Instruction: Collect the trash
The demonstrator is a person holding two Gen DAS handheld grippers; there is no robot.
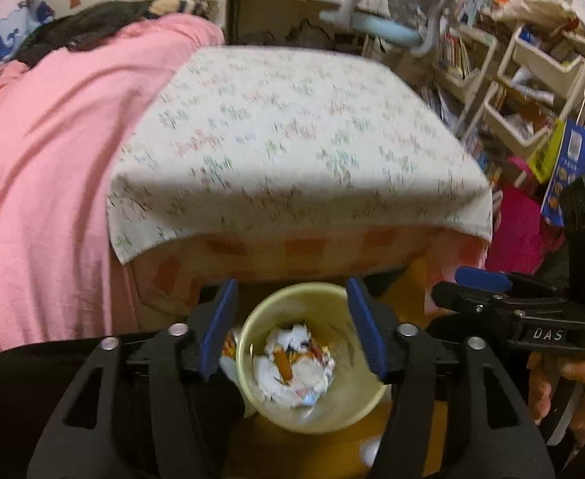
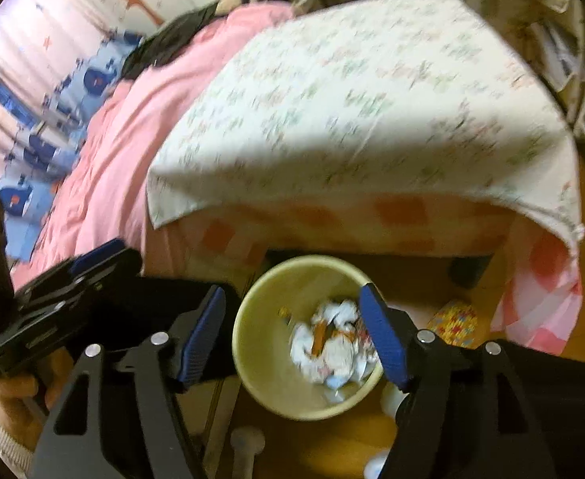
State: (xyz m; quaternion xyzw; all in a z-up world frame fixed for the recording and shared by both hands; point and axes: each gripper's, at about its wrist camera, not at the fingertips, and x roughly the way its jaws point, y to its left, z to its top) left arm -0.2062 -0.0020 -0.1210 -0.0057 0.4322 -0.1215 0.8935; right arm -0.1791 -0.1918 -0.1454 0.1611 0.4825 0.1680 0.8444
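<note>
Both grippers, left gripper and right gripper, hang released above the cream wastebasket (crumpled paper lies inside), nothing between their pads.

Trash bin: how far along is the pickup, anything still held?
Done: crumpled paper lies at the bottom of the yellow trash bin. In hand: nothing; the left claw and the right claw both hang open above the bin with nothing between the pads. Left: no loose trash shows on the floral bedsheet; a patterned item on the floor may be next, though it is blurred.
</note>
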